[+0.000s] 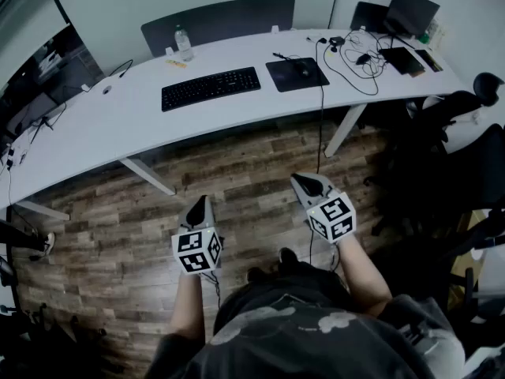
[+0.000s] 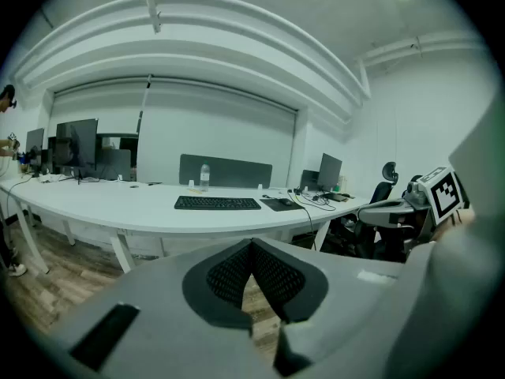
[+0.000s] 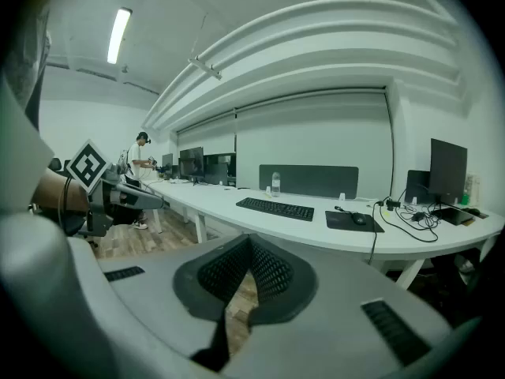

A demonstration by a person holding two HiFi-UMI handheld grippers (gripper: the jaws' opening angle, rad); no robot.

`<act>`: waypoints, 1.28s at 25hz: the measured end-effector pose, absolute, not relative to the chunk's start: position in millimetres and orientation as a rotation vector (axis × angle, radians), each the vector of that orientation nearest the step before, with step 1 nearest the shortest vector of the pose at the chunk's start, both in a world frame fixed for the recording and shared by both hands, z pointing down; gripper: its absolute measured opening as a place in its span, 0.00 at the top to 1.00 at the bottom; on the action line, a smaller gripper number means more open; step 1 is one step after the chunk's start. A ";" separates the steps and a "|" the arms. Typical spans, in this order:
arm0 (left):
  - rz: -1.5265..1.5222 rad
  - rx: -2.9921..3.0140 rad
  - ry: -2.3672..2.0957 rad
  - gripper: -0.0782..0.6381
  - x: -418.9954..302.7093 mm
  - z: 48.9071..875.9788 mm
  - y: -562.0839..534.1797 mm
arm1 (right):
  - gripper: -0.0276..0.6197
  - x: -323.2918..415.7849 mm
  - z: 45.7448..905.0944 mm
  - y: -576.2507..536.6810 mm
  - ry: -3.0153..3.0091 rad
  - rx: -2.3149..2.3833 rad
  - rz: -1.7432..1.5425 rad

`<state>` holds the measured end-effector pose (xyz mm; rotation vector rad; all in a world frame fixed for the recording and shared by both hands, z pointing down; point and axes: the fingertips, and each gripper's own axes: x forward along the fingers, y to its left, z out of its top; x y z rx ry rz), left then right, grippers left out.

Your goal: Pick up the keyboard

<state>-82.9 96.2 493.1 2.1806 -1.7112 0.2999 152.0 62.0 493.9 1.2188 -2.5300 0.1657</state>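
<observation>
Head view: black keyboard (image 1: 211,88) flat mid-desk on white desk (image 1: 118,125); mouse pad (image 1: 297,74) just right, water bottle (image 1: 183,43) behind. Left gripper (image 1: 202,204) and right gripper (image 1: 303,182) well short, over wooden floor (image 1: 237,172), fingers clenched, empty. Risks: unopened fingers shove keyboard; one-ended lift tilts, drops it.

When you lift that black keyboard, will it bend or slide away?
Probably not bend: the keyboard looks like a long, flat, rigid slab. It may slide if nudged, since it lies on the smooth white desk. Gripped at one end only, it would likely tip.
</observation>
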 end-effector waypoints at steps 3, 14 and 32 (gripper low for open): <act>0.299 2.185 -1.717 0.89 -87.1 492.0 99.5 | 0.96 150.3 490.7 63.3 -2.540 1.219 0.171; 0.308 2.163 -1.690 0.89 -108.4 510.4 148.6 | 0.96 129.2 484.4 85.7 -2.639 1.259 0.252; 0.437 2.191 -1.744 0.89 -127.7 518.6 76.9 | 0.96 74.6 529.5 2.1 -2.706 1.052 0.335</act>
